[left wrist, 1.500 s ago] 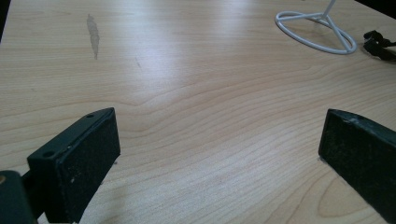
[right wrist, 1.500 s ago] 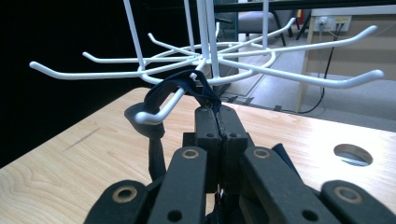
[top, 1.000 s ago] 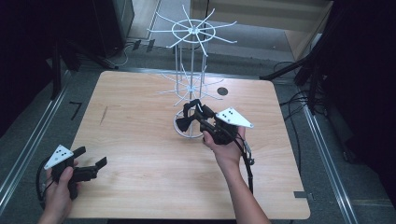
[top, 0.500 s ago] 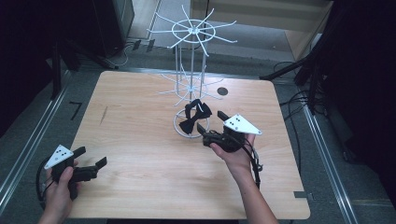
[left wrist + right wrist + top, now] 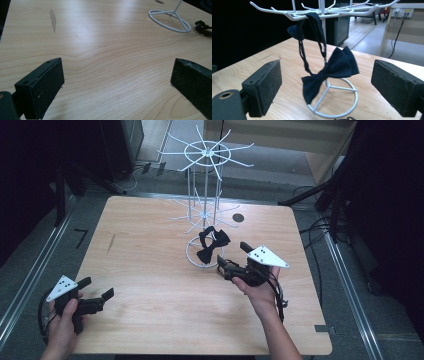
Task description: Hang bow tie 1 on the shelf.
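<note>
A white wire rack (image 5: 206,185) with two tiers of hooks stands on a ring base at the table's middle. A black bow tie (image 5: 212,245) hangs by its strap from a lower hook, and the bow (image 5: 337,67) dangles above the ring base (image 5: 347,100). My right gripper (image 5: 232,256) sits just right of the rack. Its jaws have just been opening and now stand wide, with nothing pressed between them (image 5: 327,67); the bow tie hangs a little beyond them. My left gripper (image 5: 96,287) is open over bare wood at the front left (image 5: 117,65).
The wooden table (image 5: 150,245) has a dark round hole (image 5: 238,218) behind the rack and a grey smear (image 5: 52,20) at the left. Cables lie on the floor to the right. The rack's ring base (image 5: 170,21) is far from the left gripper.
The right gripper let go of the bow tie and drew back toward the front right, its jaws spreading. The bow tie now hangs free from the lower hook. The left gripper stayed put.
</note>
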A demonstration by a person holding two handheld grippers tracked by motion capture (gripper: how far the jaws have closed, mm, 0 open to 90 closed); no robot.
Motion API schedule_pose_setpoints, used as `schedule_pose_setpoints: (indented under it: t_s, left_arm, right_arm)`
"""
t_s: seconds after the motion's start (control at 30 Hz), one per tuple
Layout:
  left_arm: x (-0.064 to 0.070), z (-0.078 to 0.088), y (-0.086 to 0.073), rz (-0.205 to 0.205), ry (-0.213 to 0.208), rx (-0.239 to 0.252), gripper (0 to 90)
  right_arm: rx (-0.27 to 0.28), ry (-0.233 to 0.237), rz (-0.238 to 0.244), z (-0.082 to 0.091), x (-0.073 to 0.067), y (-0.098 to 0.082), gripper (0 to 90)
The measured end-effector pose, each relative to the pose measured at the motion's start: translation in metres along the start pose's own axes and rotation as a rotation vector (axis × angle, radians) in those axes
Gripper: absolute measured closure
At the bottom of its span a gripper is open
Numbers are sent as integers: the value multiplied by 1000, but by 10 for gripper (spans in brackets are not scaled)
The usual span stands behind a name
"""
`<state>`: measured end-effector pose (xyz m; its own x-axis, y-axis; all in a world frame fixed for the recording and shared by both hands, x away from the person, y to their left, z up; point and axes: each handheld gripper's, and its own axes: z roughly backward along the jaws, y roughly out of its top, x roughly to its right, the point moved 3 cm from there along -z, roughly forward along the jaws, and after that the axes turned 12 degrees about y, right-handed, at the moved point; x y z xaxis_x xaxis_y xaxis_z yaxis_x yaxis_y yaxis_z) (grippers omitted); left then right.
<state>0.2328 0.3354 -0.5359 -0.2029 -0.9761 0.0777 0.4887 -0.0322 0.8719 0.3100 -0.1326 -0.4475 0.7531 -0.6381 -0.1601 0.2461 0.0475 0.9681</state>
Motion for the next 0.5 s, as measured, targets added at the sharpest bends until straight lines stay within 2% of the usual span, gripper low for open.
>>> schedule_pose_setpoints:
  t_s: [0.27, 0.43, 0.5]
  left_arm:
    - [0, 1, 0, -2, 4, 3, 0]
    - [0, 1, 0, -1, 3, 6, 0]
    - [0, 1, 0, 2, 2, 3, 0]
  right_arm:
    - [-16, -21, 6, 10, 8, -7, 105]
    - [-15, -15, 3, 17, 13, -10, 121]
    - [-6, 3, 2, 20, 15, -12, 125]
